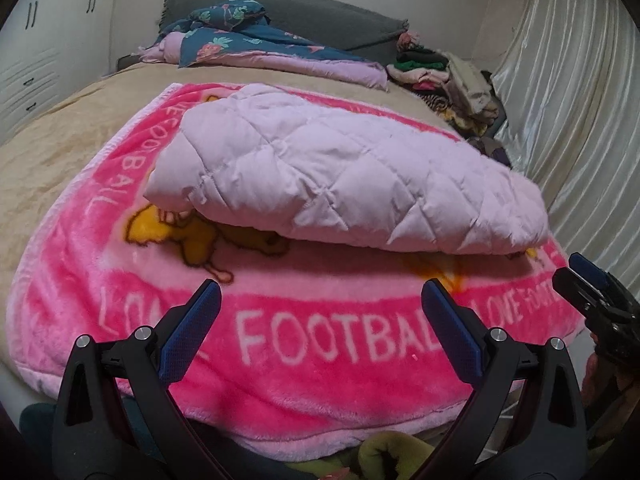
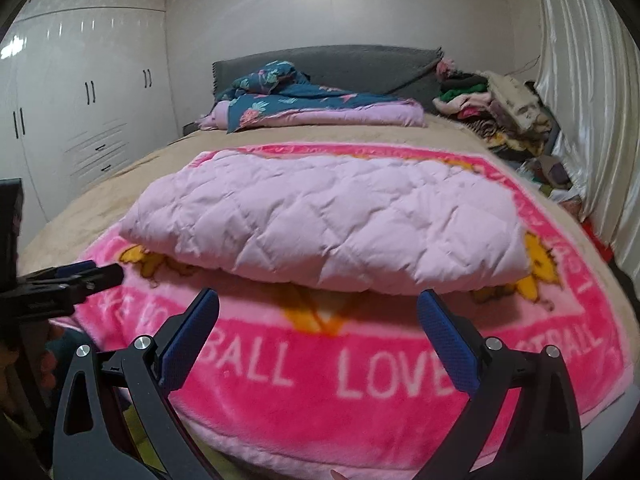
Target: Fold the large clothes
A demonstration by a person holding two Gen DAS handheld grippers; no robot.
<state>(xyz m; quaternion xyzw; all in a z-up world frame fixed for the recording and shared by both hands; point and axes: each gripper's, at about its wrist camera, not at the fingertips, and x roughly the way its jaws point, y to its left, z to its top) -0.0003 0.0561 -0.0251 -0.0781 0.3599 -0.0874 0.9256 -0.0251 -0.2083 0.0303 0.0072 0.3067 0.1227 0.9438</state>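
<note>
A pale lilac quilted padded garment point(image 1: 344, 172), puffy and stitched in diamonds, lies folded into a thick slab on a bright pink plush blanket lettered "LOVE FOOTBALL" point(image 1: 320, 344), which covers the near end of a bed with a beige sheet point(image 1: 60, 140). In the left wrist view the slab sits from about 10 to 3 o'clock of centre; in the right wrist view it fills the middle, its near folded edge just beyond the fingertips.

The left gripper point(image 1: 320, 304) hangs with its blue-padded fingers spread wide and nothing between them, above the blanket's near border. The right gripper point(image 2: 318, 308) is likewise released and empty, its jaws gaping just short of the slab's front edge. Each tool shows in the other's view, at 3 o'clock and at 9 o'clock.

The garment looks light, soft and springy: the filling will push back, so a fold may puff open unless pressed flat. Its shell seems smooth and possibly slippery, so a shallow pinch could slide off. I would judge the best hold to be deep bites on the near edge toward its two corners, taking all layers together, one tool per corner.

At 12 o'clock lie a dark blue floral quilt with lilac lining point(image 2: 288, 100) and a heap of mixed clothes point(image 2: 492, 108) at 1 o'clock
</note>
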